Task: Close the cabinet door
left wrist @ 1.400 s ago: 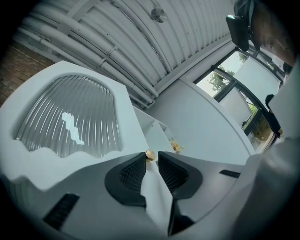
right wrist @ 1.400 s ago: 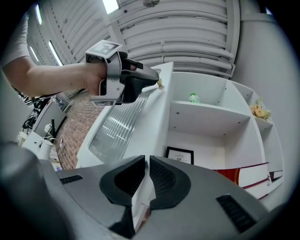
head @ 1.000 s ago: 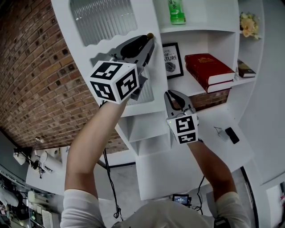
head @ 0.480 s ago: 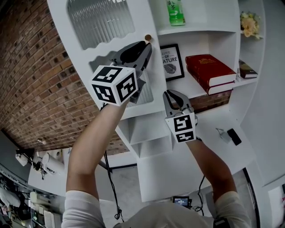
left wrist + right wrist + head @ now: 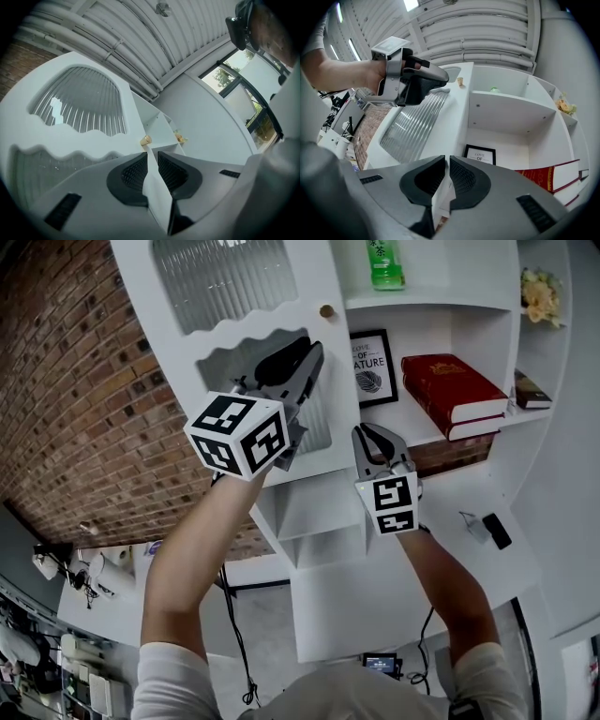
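1. Head view: The left claw (image 5: 314, 351) hangs in front of the white cabinet door (image 5: 314, 277), over its lower ribbed-glass pane and below the small brass knob (image 5: 326, 310), which it does not touch. The right claw (image 5: 375, 430) is lower and to the right, pointing up at the open shelves. There a framed picture (image 5: 373, 367) leans beside a red book (image 5: 450, 390), with a green bottle (image 5: 385, 263) on the shelf above. A brick wall (image 5: 84, 409) lies left of the door.

2. Left gripper view: The left claw (image 5: 151, 153) is clenched to a thin slit and grips nothing. The knob (image 5: 146, 139) shows just past its tips, on the door (image 5: 93, 140) edge, apart from them. The ribbed glass (image 5: 79, 105) fills the door's upper panel.

3. Right gripper view: The right claw (image 5: 447, 161) is likewise clenched and holds nothing. Beyond it are the door (image 5: 457, 108), the knob (image 5: 460, 82) near the door's free edge, and the left claw (image 5: 446, 79) just beside that knob. The framed picture (image 5: 479, 154) and red book (image 5: 548, 176) sit on the shelf to the right. I cannot tell whether the door is fully shut.
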A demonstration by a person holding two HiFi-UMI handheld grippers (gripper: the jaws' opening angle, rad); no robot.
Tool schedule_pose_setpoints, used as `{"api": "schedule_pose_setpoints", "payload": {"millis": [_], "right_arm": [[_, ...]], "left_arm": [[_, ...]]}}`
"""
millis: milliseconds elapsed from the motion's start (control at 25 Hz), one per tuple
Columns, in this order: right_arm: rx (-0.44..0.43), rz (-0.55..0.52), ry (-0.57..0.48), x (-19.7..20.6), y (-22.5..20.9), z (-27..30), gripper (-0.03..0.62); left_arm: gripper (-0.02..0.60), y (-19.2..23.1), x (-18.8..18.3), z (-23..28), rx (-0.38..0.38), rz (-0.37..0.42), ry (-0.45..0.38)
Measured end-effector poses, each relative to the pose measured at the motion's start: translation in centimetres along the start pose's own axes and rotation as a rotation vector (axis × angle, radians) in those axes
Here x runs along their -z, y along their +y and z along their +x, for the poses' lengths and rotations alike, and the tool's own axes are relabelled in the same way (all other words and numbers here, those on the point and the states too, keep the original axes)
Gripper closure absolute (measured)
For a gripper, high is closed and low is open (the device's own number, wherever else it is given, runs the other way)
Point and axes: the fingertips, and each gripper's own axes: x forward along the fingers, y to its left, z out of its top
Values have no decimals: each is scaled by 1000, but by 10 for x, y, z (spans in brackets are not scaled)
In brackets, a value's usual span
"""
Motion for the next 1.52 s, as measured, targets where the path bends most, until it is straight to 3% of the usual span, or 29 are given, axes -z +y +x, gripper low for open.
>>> {"api": "schedule_pose_setpoints", "payload": {"millis": [680,1520], "right_arm": [[30,-28,10,2,-1,8,548],[-13,-81,83,0,24,-22,548]], "left_arm": [[509,3,69,-75,-53,-151,66],[509,-8,124,-138,-92,-240,146]]}}
